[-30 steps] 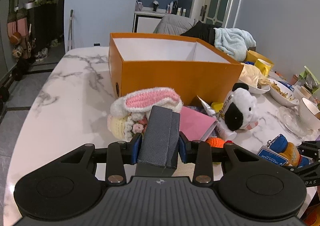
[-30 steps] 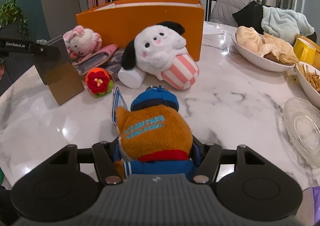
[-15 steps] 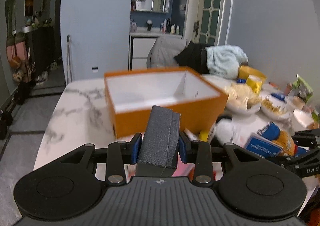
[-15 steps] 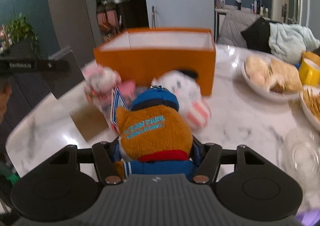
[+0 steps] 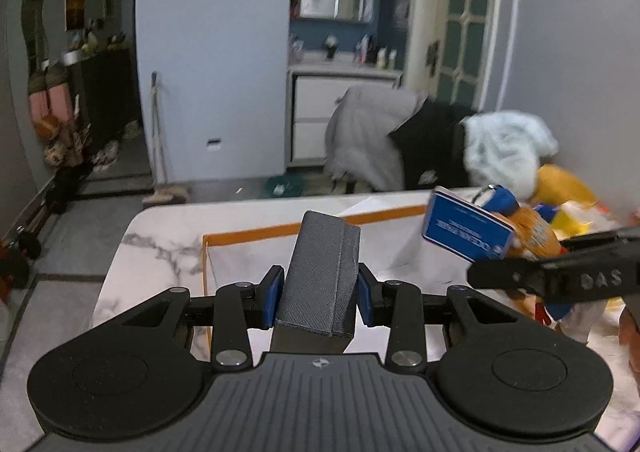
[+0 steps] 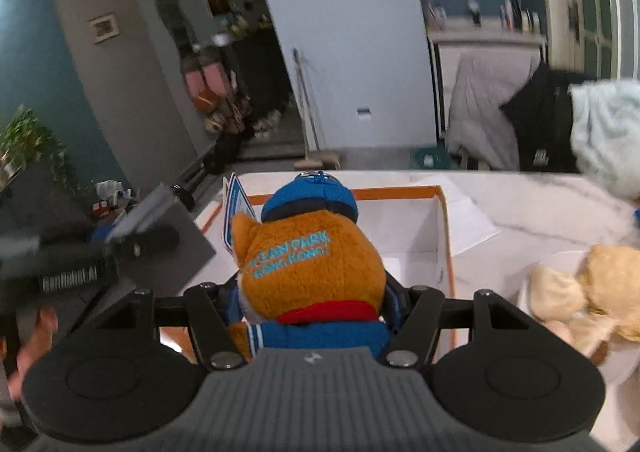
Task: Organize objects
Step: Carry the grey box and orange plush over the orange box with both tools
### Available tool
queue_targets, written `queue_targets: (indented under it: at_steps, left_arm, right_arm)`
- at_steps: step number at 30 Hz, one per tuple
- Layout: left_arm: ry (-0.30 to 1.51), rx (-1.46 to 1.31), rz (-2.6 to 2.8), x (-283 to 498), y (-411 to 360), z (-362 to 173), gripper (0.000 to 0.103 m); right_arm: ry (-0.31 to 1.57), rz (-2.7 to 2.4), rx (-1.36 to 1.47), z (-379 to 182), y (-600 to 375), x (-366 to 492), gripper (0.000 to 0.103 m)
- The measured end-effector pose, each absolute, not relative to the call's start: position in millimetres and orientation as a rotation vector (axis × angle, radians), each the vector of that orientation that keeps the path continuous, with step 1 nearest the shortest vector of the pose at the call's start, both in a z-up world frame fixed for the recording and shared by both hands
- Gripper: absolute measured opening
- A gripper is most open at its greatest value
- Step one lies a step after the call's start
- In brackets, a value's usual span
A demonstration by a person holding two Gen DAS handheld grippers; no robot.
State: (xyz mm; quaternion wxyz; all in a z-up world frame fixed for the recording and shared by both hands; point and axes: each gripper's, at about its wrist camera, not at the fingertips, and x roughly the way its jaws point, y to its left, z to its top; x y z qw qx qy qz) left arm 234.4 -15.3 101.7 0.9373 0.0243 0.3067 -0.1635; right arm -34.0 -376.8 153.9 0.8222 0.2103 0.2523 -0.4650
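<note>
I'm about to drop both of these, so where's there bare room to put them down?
The orange box shows a bare white floor under both the grey case and the plush toy. Bare marble lies left of the box. It is crowded right of the box, around the food bowl.

Orange box (image 5: 256,232) near wall hidden behind grey case (image 5: 320,276); plush toy (image 5: 532,236) blurred at 3 o'clock.
</note>
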Motion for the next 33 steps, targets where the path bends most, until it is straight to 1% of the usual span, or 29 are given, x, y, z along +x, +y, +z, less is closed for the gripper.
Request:
queue_targets:
  at_steps: [7,12,18,23,27,33]
  left_arm:
    - [0.715,0.106,-0.303,263,-28,61,0.043]
    - [0.8,0.144,-0.296,279,-36,43,0.043]
    - [0.886,0.195,-0.302,298,-46,34,0.043]
    - [0.986,0.207,-0.309,312,-47,24,0.043]
    - [1.014,0.238,-0.301,315,-48,18,0.043]
    - [1.025,0.271,-0.305,314,-54,20,0.044]
  right_arm:
    - [0.677,-1.01,0.561,111,-444,-4,0.065]
    - [0.771,-1.012,0.634,92,-477,4,0.065]
    - [0.937,-1.096,0.644,78,-503,17,0.065]
    - [1.035,-1.091,0.684,62,-510,24,0.065]
    - [1.136,-1.069,0.667,48,-516,31,0.065]
    - [1.233,-1.053,0.668,38,-522,40,0.066]
